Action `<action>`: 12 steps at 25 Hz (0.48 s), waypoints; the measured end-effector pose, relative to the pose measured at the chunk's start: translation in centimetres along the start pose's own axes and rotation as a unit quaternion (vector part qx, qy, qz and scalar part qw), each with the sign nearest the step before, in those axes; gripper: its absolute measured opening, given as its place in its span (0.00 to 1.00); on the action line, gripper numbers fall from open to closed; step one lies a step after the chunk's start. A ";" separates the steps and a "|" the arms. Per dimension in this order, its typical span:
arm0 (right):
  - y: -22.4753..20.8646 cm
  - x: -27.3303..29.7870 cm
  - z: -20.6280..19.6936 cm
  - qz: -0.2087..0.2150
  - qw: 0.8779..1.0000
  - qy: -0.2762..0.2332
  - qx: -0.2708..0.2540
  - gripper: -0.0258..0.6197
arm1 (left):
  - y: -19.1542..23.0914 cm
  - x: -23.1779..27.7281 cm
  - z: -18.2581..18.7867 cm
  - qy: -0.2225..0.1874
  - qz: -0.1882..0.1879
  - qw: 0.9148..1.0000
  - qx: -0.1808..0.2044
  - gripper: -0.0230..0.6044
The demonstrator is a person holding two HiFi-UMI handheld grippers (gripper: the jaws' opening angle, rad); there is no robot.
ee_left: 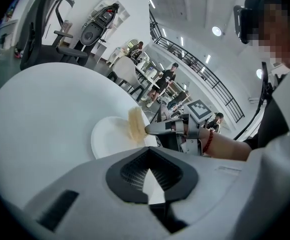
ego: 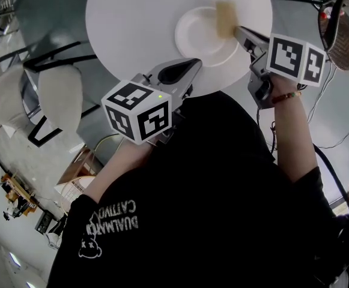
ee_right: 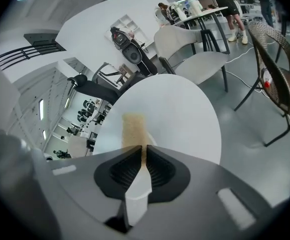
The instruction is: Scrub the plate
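Closest to the lens is the person's black t-shirt [ego: 222,191], with both arms reaching up from it toward the round white table [ego: 132,17]. That table is the biggest thing here, so I'll place everything off it.

Off the table's left side there's a white shell chair [ego: 60,95] on a black frame. Off its right side there's a brown wicker chair [ego: 339,32].

The white plate [ego: 198,41] lies flat on the table, on the part nearest the person and a bit right of the table's middle.

The left gripper [ego: 192,65] comes in over the table's near edge. Its jaws are closed down to nearly nothing right at the plate's near rim [ee_left: 107,139]. As far as I can tell it's pinching that rim.

The right gripper [ego: 239,32] reaches in from the table's near-right. Its jaws are squeezed narrow on a tan sponge [ego: 225,18]. The right gripper view shows the sponge [ee_right: 133,129] sticking out past the pads, nipped at one end. The free end rests on the plate's right-hand part, toward the table's far side.

Smallest bit: a red bead bracelet [ego: 285,96] on the right wrist, just off the table's near edge.
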State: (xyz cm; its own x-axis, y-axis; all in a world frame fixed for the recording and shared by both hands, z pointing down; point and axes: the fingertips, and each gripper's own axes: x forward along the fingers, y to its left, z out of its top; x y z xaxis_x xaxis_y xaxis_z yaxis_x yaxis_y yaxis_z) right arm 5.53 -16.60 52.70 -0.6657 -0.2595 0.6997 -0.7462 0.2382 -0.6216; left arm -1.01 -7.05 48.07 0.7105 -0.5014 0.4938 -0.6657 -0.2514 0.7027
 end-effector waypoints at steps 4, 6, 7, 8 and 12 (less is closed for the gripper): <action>-1.3 -2.4 1.1 -0.001 1.000 -0.005 0.005 0.09 | -2.0 1.0 1.1 -0.006 0.004 1.000 0.008 0.03; -0.9 -2.6 1.2 0.003 1.000 -0.005 0.004 0.09 | -1.8 0.6 1.7 -0.013 0.017 1.000 0.015 0.03; -0.5 -2.6 1.2 0.008 1.000 -0.003 0.002 0.09 | -1.6 0.3 2.0 -0.015 0.027 0.999 0.020 0.03; 0.0 -2.5 1.1 0.014 1.000 0.000 0.000 0.09 | -1.3 0.1 2.1 -0.014 0.039 0.999 0.026 0.03; 2.4 -1.2 0.5 0.040 0.999 0.027 -0.013 0.09 | 0.4 -0.3 2.3 0.002 0.085 0.996 0.034 0.03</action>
State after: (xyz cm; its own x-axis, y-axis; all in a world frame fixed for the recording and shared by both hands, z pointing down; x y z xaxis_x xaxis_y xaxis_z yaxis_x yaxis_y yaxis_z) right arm 4.55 -16.16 50.20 -0.7215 -0.1884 0.6663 -0.6897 0.2798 -0.6678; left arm -2.00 -8.98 47.03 0.5866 -0.5379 0.6055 -0.7907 -0.2185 0.5719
